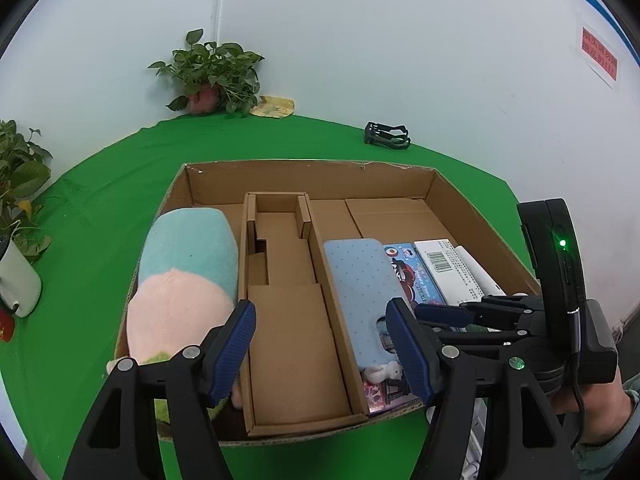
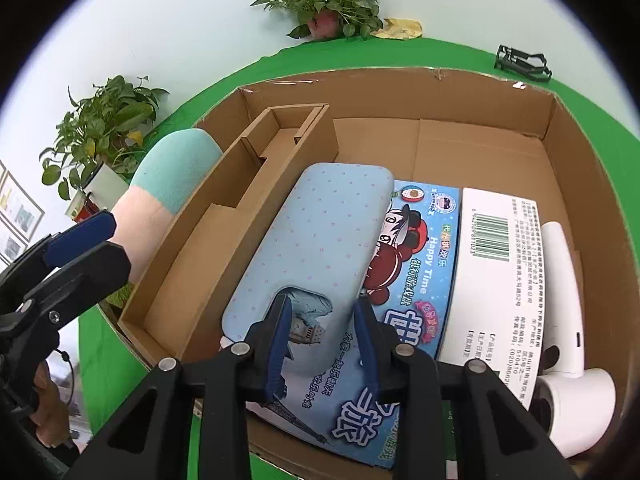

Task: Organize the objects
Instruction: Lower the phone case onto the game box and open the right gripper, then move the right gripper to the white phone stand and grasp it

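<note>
Both wrist cams look forward and down, close over the cardboard box (image 1: pixel 480 216) on the green bench (image 1: pixel 100 220), sharing box, potted plant (image 2: pixel 328 0) & wall.

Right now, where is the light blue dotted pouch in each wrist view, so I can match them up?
Left wrist: the light blue dotted pouch lies right of centre in the cardboard box, beside the inner divider tray.
Right wrist: the pouch fills the centre, its near end between the right hand-held gripper fingers.
Shared landmark: the potted plant by the wall.
</note>
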Available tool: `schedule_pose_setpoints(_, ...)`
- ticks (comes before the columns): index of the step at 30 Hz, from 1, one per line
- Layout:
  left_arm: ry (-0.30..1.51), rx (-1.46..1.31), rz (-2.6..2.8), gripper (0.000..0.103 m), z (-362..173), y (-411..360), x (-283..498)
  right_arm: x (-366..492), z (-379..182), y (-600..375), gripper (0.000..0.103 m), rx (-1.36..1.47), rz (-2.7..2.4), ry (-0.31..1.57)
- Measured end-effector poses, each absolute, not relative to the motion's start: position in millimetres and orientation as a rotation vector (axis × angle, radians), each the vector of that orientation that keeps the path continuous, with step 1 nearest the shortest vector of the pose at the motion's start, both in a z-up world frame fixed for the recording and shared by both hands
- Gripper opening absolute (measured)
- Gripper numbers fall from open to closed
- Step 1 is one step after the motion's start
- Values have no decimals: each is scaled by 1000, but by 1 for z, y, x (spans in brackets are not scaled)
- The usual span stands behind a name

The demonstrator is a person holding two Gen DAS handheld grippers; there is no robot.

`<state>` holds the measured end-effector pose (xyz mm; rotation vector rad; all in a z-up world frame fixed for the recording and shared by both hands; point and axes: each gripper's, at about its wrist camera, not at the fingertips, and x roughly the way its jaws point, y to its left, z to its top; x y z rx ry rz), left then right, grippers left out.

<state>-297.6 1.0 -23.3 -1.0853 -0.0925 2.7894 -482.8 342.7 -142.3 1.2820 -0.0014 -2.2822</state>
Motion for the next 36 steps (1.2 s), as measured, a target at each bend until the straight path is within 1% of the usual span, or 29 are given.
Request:
schedule_pose_setpoints(2,-87,-1070,2800,68,-21,0,-291,-478,-138,345,32,1262,-2321,30)
schedule_pose_setpoints(3,-72,-1049,2819,70,-19,1,-285,-475,-135,347,35,1251,-2340,39)
schedule_pose_setpoints(4,-60,-1019,2835,75,-16,1,-280,-471,-131,350,40,1234,-2361,53)
schedule_pose_setpoints(5,-47,-971,2852,83,-13,3,-273,-463,-126,354,60,1205,-2385,73)
schedule_pose_setpoints(6,-35,-924,2873,88,-10,3,-266,-457,-123,356,89,1181,-2406,85)
schedule_pose_setpoints(7,-18,-869,2911,99,-6,5,-258,-448,-118,361,96,1144,-2443,90)
schedule_pose_setpoints(8,-1,-817,2954,103,-2,7,-248,-434,-112,368,103,1086,-2505,93)
schedule_pose_setpoints(11,14,-774,2980,103,2,15,-232,-404,-101,381,103,989,-2612,135)
schedule_pose_setpoints(15,33,-804,2991,103,-1,26,-220,-375,-99,392,103,968,-2667,188)
schedule_pose_setpoints(18,12,-844,2954,103,-5,34,-208,-353,-105,405,103,987,-2639,128)
schedule_pose_setpoints(21,-69,-917,2862,103,-20,43,-197,-336,-126,415,103,1073,-2556,82)
schedule_pose_setpoints(23,-105,-968,2809,103,-33,48,-194,-327,-145,416,103,1140,-2508,82)
schedule_pose_setpoints(27,-207,-1125,2651,103,-66,62,-200,-319,-173,413,103,1224,-2433,31)
schedule_pose_setpoints(30,-298,-1222,2501,102,-88,73,-212,-316,-177,408,103,1216,-2424,15)
schedule_pose_setpoints(33,-391,-1260,2380,102,-103,77,-221,-313,-172,402,103,1173,-2454,49)
schedule_pose_setpoints(36,-523,-1307,2249,101,-119,78,-234,-309,-171,398,102,1134,-2473,82)
